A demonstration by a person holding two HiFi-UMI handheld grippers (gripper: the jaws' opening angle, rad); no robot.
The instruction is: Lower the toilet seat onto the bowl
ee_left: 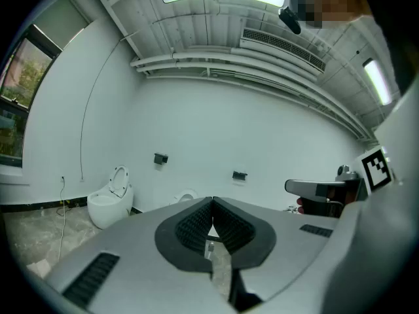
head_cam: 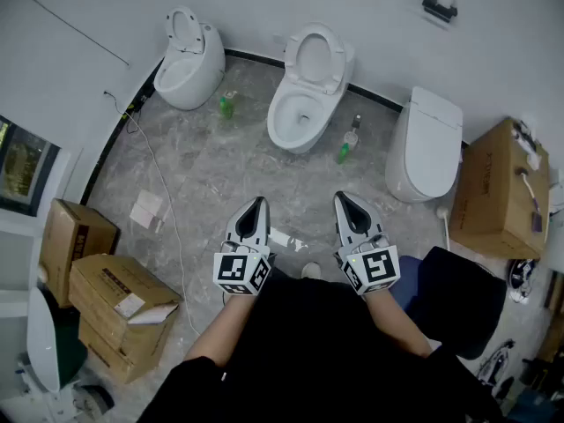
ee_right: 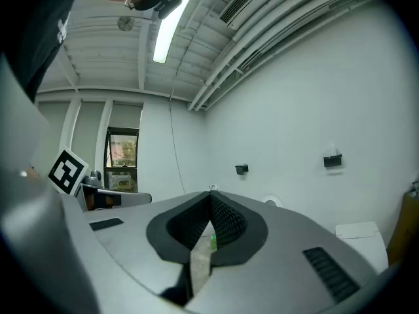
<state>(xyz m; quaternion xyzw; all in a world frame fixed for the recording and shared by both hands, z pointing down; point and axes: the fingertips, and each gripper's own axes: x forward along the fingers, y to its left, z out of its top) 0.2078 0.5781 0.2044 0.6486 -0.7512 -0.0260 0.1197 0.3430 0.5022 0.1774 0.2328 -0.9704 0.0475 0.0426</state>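
— Claws?
— Left claw (head_cam: 257, 203) pressed shut, pads together, nothing between. Right claw (head_cam: 343, 198) likewise closed and empty. Side by side above the near part of the floor (head_cam: 203, 170), well apart from every toilet.

— Toilet seat?
— Toilet seat (head_cam: 315, 55) raised on the middle toilet, leaning back toward the wall at the floor's far edge, clear of the bowl (head_cam: 298, 117). Bowl uncovered, white inside.

— Other toilets?
— Left toilet (head_cam: 188, 64) near the floor's far left corner, ring also up, basin uncovered. Right toilet (head_cam: 429, 144) with lid down, inside hidden.

— Loose things?
— Green bottle (head_cam: 226, 106) on the floor between left and middle toilets. Second green bottle (head_cam: 344, 152) just right of the middle bowl.

— Boxes?
— Cardboard boxes (head_cam: 110, 302) grouped at the floor's left edge, flaps shut, contents hidden. Large cardboard box (head_cam: 493, 192) at the right edge, just beside the right toilet, also closed; small items on its top too small to name.
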